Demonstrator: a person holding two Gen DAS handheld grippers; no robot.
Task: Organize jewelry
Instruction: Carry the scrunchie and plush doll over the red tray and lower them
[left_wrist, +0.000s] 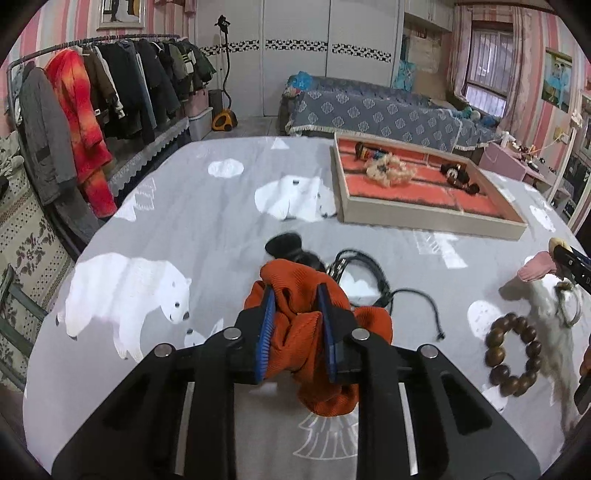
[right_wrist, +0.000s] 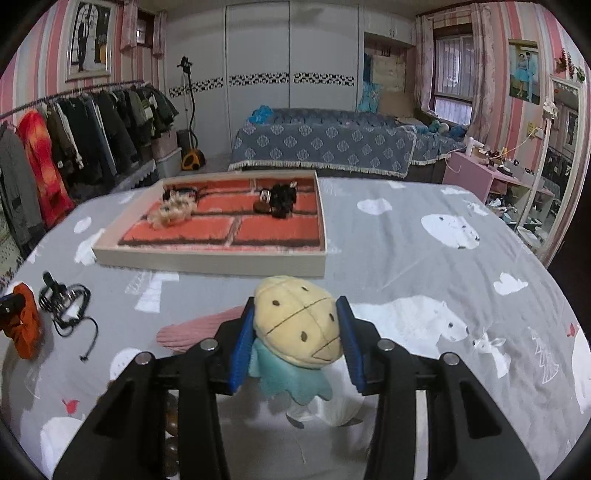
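Note:
My left gripper (left_wrist: 295, 295) is shut on an orange scrunchie (left_wrist: 299, 332), held just above the grey bear-print cloth (left_wrist: 184, 206). My right gripper (right_wrist: 297, 314) is shut on a plush pineapple hair clip (right_wrist: 299, 325) with teal leaves and a pink part behind it. The wooden tray (left_wrist: 432, 219) with an orange brick-pattern liner holds a cream scrunchie (left_wrist: 388, 171) and dark items; it also shows in the right wrist view (right_wrist: 210, 264). A black cord bracelet (left_wrist: 373, 280) lies just beyond the scrunchie. A brown bead bracelet (left_wrist: 511, 354) lies to the right.
A black hair tie (left_wrist: 284, 245) lies behind the scrunchie. A thin ring bracelet (left_wrist: 569, 304) lies at the right edge. A clothes rack (left_wrist: 92, 92) stands to the left, a bed (left_wrist: 369, 107) behind the table, a pink dresser (right_wrist: 476, 173) to the right.

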